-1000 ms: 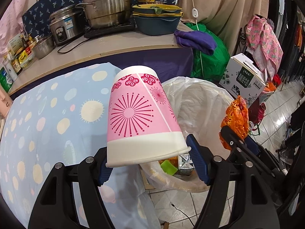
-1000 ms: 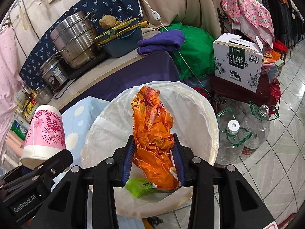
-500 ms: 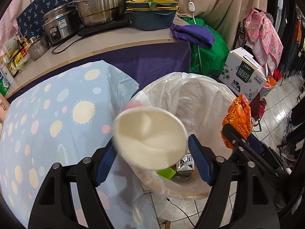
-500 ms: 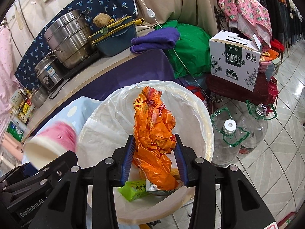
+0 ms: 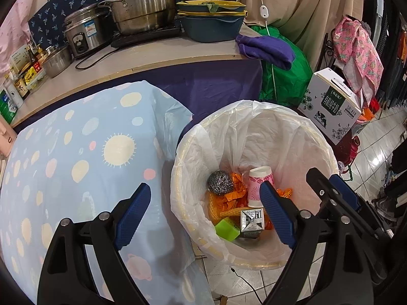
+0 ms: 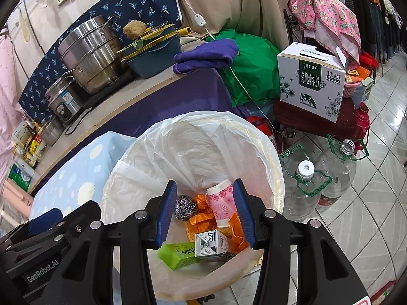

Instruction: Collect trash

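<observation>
A round bin (image 5: 328,152) lined with a clear bag (image 6: 193,147) stands on the floor beside the table. Inside lie a pink flowered paper cup (image 5: 258,186) (image 6: 222,202), orange plastic wrappers (image 5: 234,198) (image 6: 203,218), a steel scourer (image 5: 220,182) (image 6: 185,207), a green carton (image 5: 227,229) (image 6: 178,254) and a small white carton (image 5: 250,222) (image 6: 209,245). My left gripper (image 5: 203,214) is open and empty above the bin's left rim. My right gripper (image 6: 204,213) is open and empty above the bin.
A table with a light blue spotted cloth (image 5: 76,157) lies left of the bin. Behind is a counter (image 5: 152,58) with pots and a purple towel (image 5: 267,49). A milk box (image 6: 313,81) and large plastic bottles (image 6: 305,185) stand on the right.
My left gripper opened and the pink cup fell into the bin. My right gripper opened and the orange wrapper dropped in too.
</observation>
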